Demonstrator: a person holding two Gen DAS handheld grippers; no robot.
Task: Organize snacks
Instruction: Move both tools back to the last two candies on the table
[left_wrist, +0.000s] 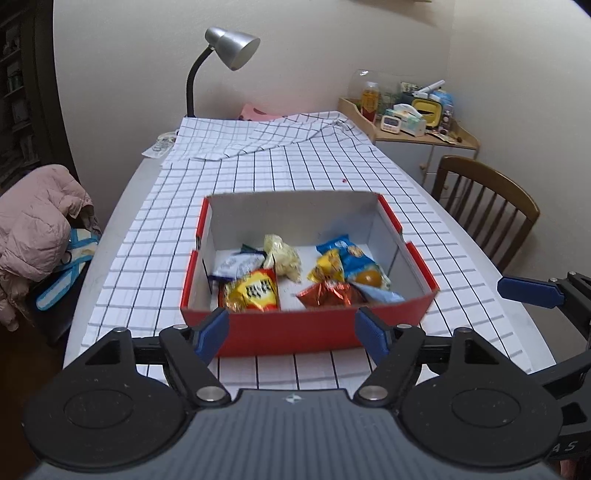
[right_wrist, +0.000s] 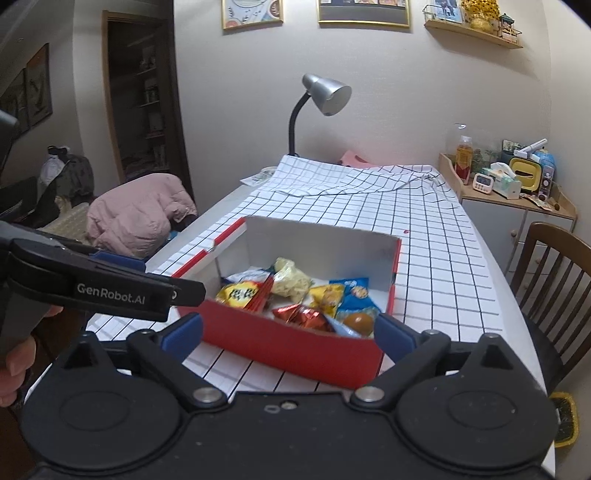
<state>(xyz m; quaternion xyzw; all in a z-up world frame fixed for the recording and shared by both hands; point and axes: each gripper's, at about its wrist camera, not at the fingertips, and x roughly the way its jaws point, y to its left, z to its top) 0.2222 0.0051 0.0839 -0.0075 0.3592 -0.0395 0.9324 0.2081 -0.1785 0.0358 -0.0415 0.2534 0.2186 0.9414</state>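
A red cardboard box (left_wrist: 288, 332) with a white inside sits on the checked tablecloth and holds several snack packets: a yellow-red bag (left_wrist: 253, 291), a red foil packet (left_wrist: 328, 295), a blue packet (left_wrist: 351, 254) and a pale bag (left_wrist: 282, 254). My left gripper (left_wrist: 291, 332) is open and empty, just in front of the box's near wall. My right gripper (right_wrist: 290, 332) is open and empty, in front of the same box (right_wrist: 295, 350), with the packets (right_wrist: 303, 317) beyond it. The right gripper's finger (left_wrist: 528, 291) shows at the right edge of the left wrist view.
A silver desk lamp (left_wrist: 231, 44) stands at the table's far end. A wooden chair (left_wrist: 487, 206) is at the right, a chair with a pink jacket (left_wrist: 37, 221) at the left. A cluttered side cabinet (left_wrist: 410, 125) stands at the far right.
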